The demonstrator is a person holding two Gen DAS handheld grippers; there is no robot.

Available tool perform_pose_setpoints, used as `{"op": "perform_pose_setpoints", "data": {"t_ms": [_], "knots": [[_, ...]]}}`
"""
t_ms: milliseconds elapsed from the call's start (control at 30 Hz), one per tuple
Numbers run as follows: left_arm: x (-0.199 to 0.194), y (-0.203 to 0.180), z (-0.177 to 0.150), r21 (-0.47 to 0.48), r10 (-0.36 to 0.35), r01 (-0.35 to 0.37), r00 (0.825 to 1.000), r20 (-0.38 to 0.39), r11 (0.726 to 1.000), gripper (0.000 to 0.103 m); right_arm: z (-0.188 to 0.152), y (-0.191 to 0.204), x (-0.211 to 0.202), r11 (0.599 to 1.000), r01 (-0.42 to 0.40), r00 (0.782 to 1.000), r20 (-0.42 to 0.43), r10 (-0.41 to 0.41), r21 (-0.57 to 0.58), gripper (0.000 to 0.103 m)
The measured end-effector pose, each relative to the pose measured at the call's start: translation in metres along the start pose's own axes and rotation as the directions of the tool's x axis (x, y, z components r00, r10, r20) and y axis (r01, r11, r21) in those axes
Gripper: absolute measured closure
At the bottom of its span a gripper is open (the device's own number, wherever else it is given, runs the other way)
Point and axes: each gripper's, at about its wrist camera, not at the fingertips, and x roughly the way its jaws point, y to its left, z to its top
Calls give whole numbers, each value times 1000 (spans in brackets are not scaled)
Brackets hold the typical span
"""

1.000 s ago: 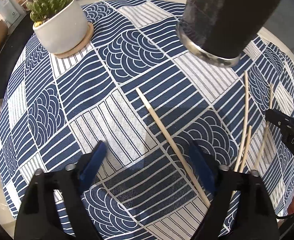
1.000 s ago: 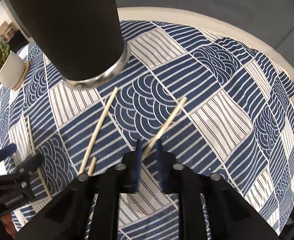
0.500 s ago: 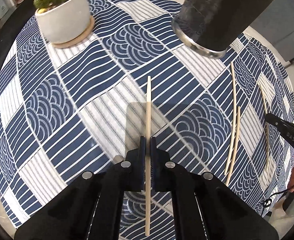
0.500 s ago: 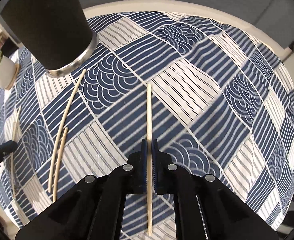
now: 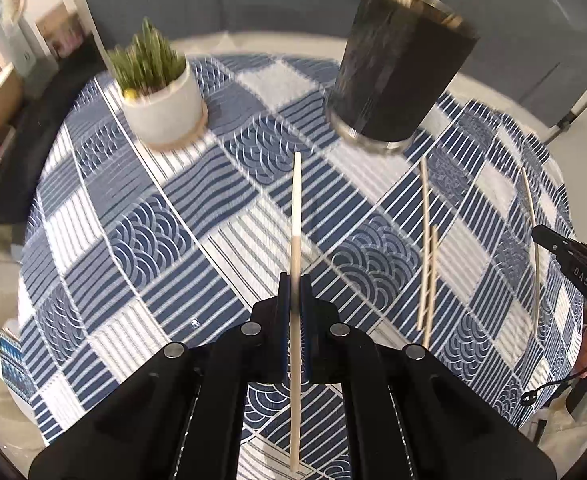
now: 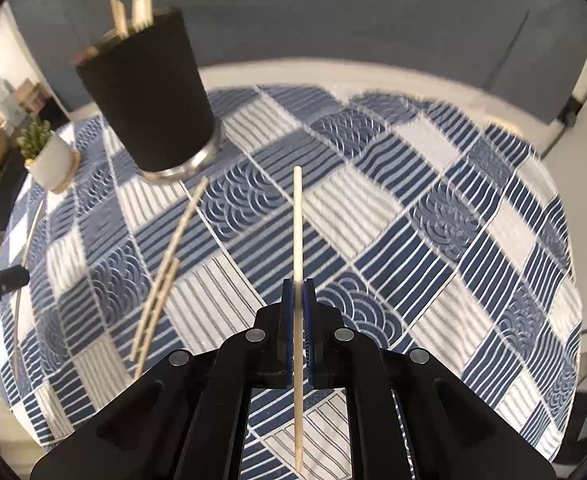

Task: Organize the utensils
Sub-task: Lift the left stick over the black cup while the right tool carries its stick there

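Progress of the utensil sorting. The left gripper [image 5: 294,280] had its jaws pinching one pale wooden chopstick [image 5: 296,208], raised clear of the tabletop [image 5: 229,240] with its blue-and-white patterned cloth; the right gripper [image 6: 298,284] likewise pinched a second wooden chopstick [image 6: 298,220]. The tall black cylindrical holder with a metal base [image 5: 397,80] already held several sticks. Left to collect: a pair of chopsticks [image 5: 427,248] lying just below the holder, and a single chopstick [image 5: 533,240] near the cloth's edge. Both held sticks probably awaited dropping into the holder.
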Motion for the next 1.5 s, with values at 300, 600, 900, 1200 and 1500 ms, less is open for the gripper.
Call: {"op": "perform_pose_setpoints", "data": {"t_ms": [300,600,900,1200,1500], "knots": [[-54,-22,21,44,30,-36,991,134,998,98,26,12,-54,999,-25,990,139,28,-23,98],[-104,-32,48,56,25,-41,968,250,998,98,54,29,-110,996,-21,957,285,44,-82,98],[-124,-33,83,36,-14,2,950,313,999,98,83,50,-136,985,-24,925,370,86,-169,98],[-137,-37,115,46,-64,50,929,365,998,98,111,64,-159,975,-58,873,462,155,-216,98],[-136,-41,144,115,-187,151,883,430,982,98,134,61,-162,958,-164,802,534,269,-237,98]]}}
